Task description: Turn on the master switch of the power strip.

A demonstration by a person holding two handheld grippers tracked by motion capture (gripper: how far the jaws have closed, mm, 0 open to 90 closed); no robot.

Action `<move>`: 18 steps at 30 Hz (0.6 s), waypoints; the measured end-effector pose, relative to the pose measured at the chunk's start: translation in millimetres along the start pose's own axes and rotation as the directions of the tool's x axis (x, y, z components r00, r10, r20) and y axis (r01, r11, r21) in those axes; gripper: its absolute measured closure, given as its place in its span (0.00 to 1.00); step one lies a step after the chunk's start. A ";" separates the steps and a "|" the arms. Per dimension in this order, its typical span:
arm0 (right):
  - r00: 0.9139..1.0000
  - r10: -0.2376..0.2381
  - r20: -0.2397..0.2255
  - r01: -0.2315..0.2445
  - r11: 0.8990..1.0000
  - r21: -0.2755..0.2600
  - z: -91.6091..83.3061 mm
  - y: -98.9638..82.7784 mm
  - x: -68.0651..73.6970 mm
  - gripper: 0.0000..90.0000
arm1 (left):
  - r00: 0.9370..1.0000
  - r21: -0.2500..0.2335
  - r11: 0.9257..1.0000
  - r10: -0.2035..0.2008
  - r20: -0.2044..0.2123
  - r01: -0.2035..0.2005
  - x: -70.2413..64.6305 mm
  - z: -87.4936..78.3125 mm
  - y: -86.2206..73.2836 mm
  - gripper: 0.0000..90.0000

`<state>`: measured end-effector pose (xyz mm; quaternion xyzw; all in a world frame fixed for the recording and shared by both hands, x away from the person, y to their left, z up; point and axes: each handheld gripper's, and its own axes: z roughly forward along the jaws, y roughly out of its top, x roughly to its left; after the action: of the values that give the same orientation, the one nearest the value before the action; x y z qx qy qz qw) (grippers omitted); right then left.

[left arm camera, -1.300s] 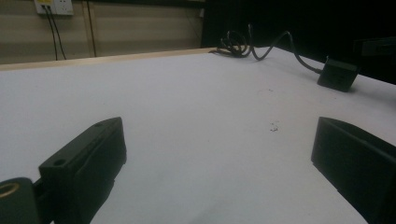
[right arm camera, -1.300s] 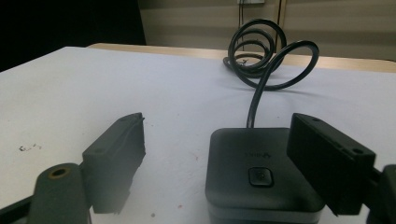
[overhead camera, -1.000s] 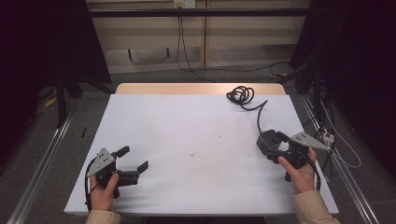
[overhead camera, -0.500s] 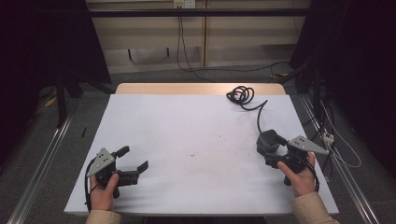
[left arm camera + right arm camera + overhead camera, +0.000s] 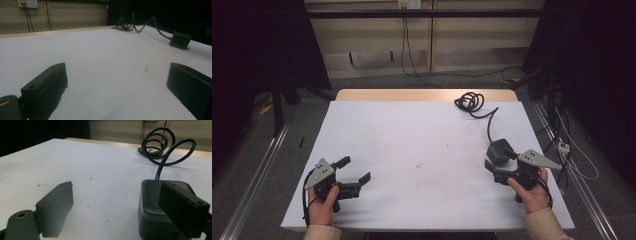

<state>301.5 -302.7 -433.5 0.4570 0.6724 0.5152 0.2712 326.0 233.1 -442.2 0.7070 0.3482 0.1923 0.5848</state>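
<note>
A black power adapter point(image 5: 498, 149) lies on the white table point(image 5: 422, 135) at the right. Its black cable point(image 5: 488, 120) runs back to a coil point(image 5: 469, 101) near the far edge. My right gripper point(image 5: 498, 161) is open just in front of the adapter. In the right gripper view my right gripper point(image 5: 117, 187) has its right jaw in front of the adapter point(image 5: 152, 205), which sits partly inside the gap, ungripped; the coil point(image 5: 157, 142) lies beyond. My left gripper point(image 5: 356, 169) rests open at the front left with nothing between its jaws point(image 5: 115, 72). From there the adapter point(image 5: 180, 40) lies far off.
The table's wooden far edge point(image 5: 422, 95) runs along the back. Metal rails point(image 5: 257, 170) flank the table on the floor. Loose cables point(image 5: 572, 155) lie on the floor at the right. A few small dark specks point(image 5: 418, 165) mark the middle of the table.
My right gripper has drawn back slightly toward the front edge, away from the adapter. The adapter and my left gripper have stayed put.
</note>
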 end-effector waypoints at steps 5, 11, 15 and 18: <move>1.000 0.001 -0.007 -0.001 1.000 0.000 -1.2 -1.2 2.9 0.14 | 1.000 0.003 1.000 0.001 -0.001 -0.001 -0.2 0.1 -0.1 0.03; 1.000 -0.010 -0.019 0.011 1.000 0.007 -2.6 -3.8 6.6 0.13 | 1.000 0.005 1.000 0.002 -0.002 -0.002 -0.2 -0.1 -0.3 0.03; 0.999 -0.022 -0.031 0.022 1.000 0.020 -3.2 -6.4 9.6 0.13 | 1.000 0.003 1.000 0.002 -0.001 -0.002 -0.1 -0.2 -0.2 0.03; 0.999 -0.025 -0.038 0.025 0.999 0.021 -3.9 -7.7 11.6 0.13 | 1.000 0.005 1.000 0.004 -0.001 -0.004 0.1 -0.2 -0.3 0.03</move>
<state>290.6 -294.5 -438.2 0.4417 0.6886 0.5129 0.2600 325.8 233.3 -442.5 0.7090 0.3477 0.1928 0.5825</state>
